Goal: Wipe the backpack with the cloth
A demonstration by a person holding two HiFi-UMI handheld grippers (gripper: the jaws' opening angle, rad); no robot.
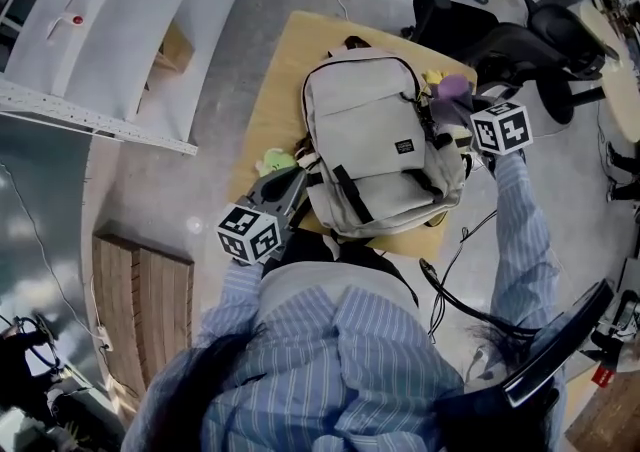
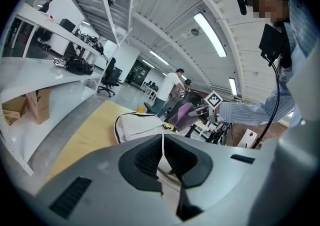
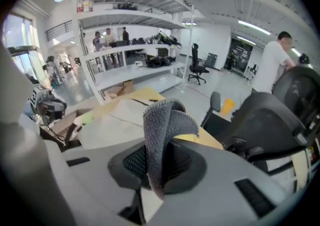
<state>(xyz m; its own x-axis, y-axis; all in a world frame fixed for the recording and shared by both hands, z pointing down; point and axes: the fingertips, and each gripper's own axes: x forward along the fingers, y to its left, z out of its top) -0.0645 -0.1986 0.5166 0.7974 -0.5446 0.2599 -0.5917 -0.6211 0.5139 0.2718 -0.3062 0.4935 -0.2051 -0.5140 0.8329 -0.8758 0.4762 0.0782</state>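
Grey backpack (image 1: 375, 140) lies on the worktop (image 1: 272, 80), left gripper (image 1: 288, 188) at its near-left corner, right gripper (image 1: 456, 120) with purple cloth (image 1: 455, 88) alongside.

The person wears a blue-and-white pinstriped shirt (image 1: 340, 360) with long sleeves (image 1: 522, 240); a black cable (image 1: 452, 292) trails beside it. The left gripper (image 2: 162, 139) and right gripper (image 3: 160, 151) are grey moulded shells with black ribbed pads (image 2: 147, 157), each bearing a white cube (image 1: 248, 233) of black square markers
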